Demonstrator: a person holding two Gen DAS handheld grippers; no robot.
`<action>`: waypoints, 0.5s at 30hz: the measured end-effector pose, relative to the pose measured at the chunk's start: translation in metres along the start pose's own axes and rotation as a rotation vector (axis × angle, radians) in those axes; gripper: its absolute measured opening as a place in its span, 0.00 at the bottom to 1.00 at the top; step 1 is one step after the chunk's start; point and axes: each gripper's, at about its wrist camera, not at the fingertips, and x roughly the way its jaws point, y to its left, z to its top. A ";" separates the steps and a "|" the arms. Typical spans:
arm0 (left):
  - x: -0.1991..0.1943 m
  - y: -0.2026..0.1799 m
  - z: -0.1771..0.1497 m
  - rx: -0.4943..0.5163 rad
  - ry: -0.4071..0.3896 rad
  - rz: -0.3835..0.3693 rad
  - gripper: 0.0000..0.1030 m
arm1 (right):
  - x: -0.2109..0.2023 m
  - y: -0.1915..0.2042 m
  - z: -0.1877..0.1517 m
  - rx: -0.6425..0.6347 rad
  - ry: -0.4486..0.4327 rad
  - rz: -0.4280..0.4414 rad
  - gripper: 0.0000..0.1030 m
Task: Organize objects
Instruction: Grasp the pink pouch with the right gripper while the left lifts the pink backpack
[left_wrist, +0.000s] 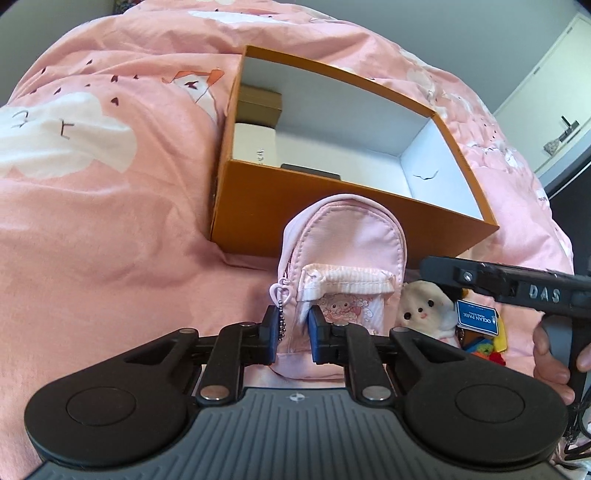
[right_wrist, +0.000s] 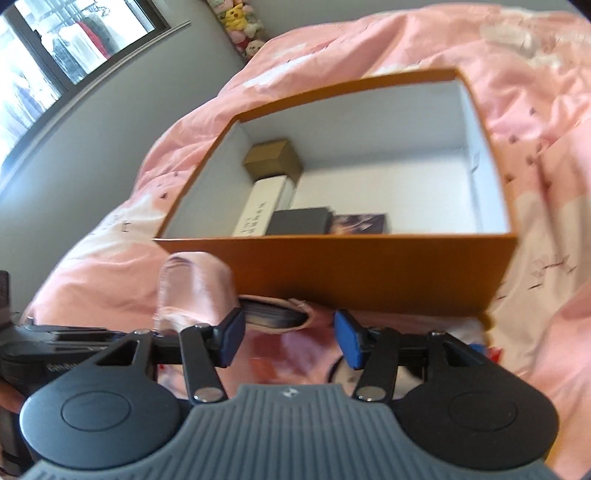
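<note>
Your left gripper (left_wrist: 291, 334) has the small pink backpack pouch (left_wrist: 341, 258) pinched at its lower left edge: the blue pads (left_wrist: 271, 332) sit close together with pink fabric and the bead chain of a heart-shaped zip pull (left_wrist: 279, 290) between them. The pouch stands upright just in front of the orange box (left_wrist: 332, 218), its top overlapping the box's near wall in the left wrist view. A faint cartoon figure is printed on its front pocket; no words on it can be read.

Just to the pouch's right lies a white plush animal (left_wrist: 424, 308) with a blue tag (left_wrist: 476, 317) reading "OCEAN PARK", seen upside down. Over it reaches your right gripper (right_wrist: 290, 339), its side embossed "DAS". Its fingers stand well apart and hold nothing; between them the right wrist view shows only blurred pink bedding and a dark stack of what may be cards (right_wrist: 273, 314), too smeared to name.

The box sits open on the pink duvet (left_wrist: 110, 203), white inside. Four things lie along its left side: one brown carton (right_wrist: 273, 158), one long white box (right_wrist: 264, 206) with printing too small to read, one dark grey case (right_wrist: 299, 221) and one purple-printed flat item (right_wrist: 360, 223).
</note>
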 end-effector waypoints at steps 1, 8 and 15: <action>0.001 0.000 0.000 -0.001 0.002 0.001 0.18 | -0.001 0.001 -0.001 -0.021 0.002 -0.013 0.55; 0.006 -0.003 0.001 0.015 0.009 0.016 0.18 | 0.028 0.020 -0.014 -0.326 0.075 -0.097 0.53; 0.008 -0.002 0.002 0.011 0.024 0.011 0.19 | 0.056 0.037 -0.024 -0.615 0.052 -0.111 0.43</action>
